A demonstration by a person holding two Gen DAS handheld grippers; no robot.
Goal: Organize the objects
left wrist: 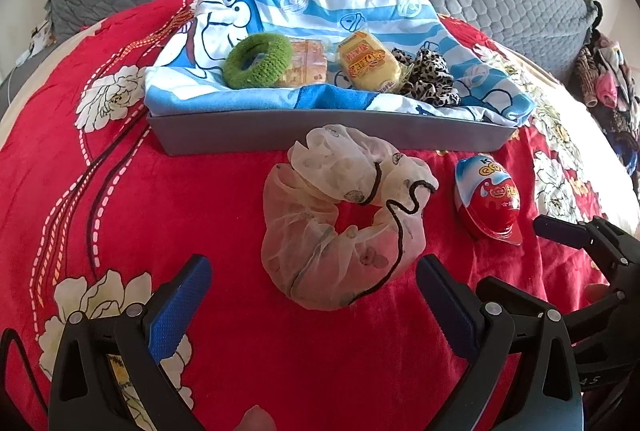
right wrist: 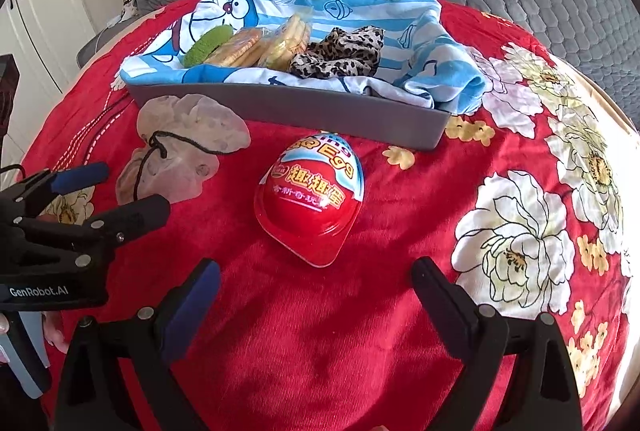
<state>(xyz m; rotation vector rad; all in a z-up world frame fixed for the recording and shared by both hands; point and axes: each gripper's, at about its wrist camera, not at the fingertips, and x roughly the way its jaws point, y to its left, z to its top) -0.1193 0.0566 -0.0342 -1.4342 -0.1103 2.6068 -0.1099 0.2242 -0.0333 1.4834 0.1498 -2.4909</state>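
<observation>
left gripper [left wrist: 312, 295]: jaws spread wide, empty, straddling the near side of the white scrunchie [left wrist: 344, 219], not touching it.
right gripper [right wrist: 316, 291]: jaws wide apart, empty, lined up on the toy egg [right wrist: 314, 197], just short of it.
egg: on the red bedspread [right wrist: 360, 331], just in front of the grey tray [right wrist: 320, 111]; long axis runs toward the tray, pointed end away, flat flanged end toward the jaws. Probably means a grip across the narrow width.
scrunchie: flat on the spread, ring hole up, left of the egg.
tray: lined with striped cartoon cloth [left wrist: 320, 3]; holds green scrunchie [left wrist: 258, 61], snack packs [left wrist: 368, 65], leopard scrunchie [left wrist: 426, 75]. Likely the sorting target, two items still out.
</observation>
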